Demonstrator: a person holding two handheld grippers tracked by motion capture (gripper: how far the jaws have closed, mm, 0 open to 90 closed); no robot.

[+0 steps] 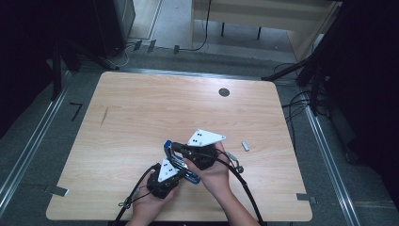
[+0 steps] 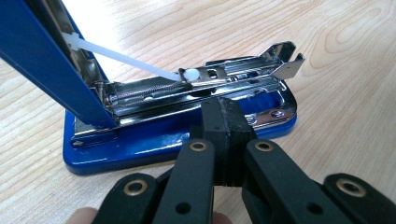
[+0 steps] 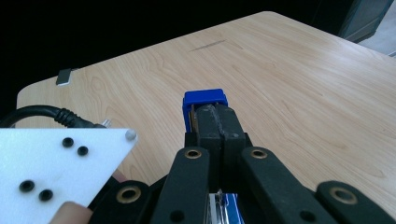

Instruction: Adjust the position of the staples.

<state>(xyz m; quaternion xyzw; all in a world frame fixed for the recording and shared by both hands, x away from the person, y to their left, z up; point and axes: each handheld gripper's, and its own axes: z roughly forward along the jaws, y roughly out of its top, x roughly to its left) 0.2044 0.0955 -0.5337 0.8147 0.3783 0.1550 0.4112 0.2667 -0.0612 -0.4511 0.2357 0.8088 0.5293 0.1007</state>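
Jaws, both pairs: pressed together with no gap between the pads. Your left gripper [image 2: 223,140] has its tips against the chrome edge of the stapler's base, pinning it rather than pinching it. Your right gripper [image 3: 219,126] has its closed tips against the blue lid; whether they clamp the lid's edge or only prop it, you cannot tell from here.

Item 1. Table [image 1: 141,108], light wood grain, rounded corners. It carries everything listed; the working area is the near edge, close to your body, where both forearms reach it.

Item 2. Blue stapler [image 2: 154,140], standing on the table between your two hands, near the front edge and slightly right of centre. The base lies flat; the lid [image 2: 42,56] is swung up and back at a steep tilt, leaving the chrome staple channel [image 2: 219,79] exposed. It is probably held open this way for loading, one gripper steadying the base so it does not slide, the other keeping the lid up.

Item 3. White pusher rod [image 2: 126,60], running from the raised lid down to the channel.

Item 4. Small metallic piece [image 1: 245,145], lying apart to the right of your hands. It could be a strip of staples; too small to confirm.
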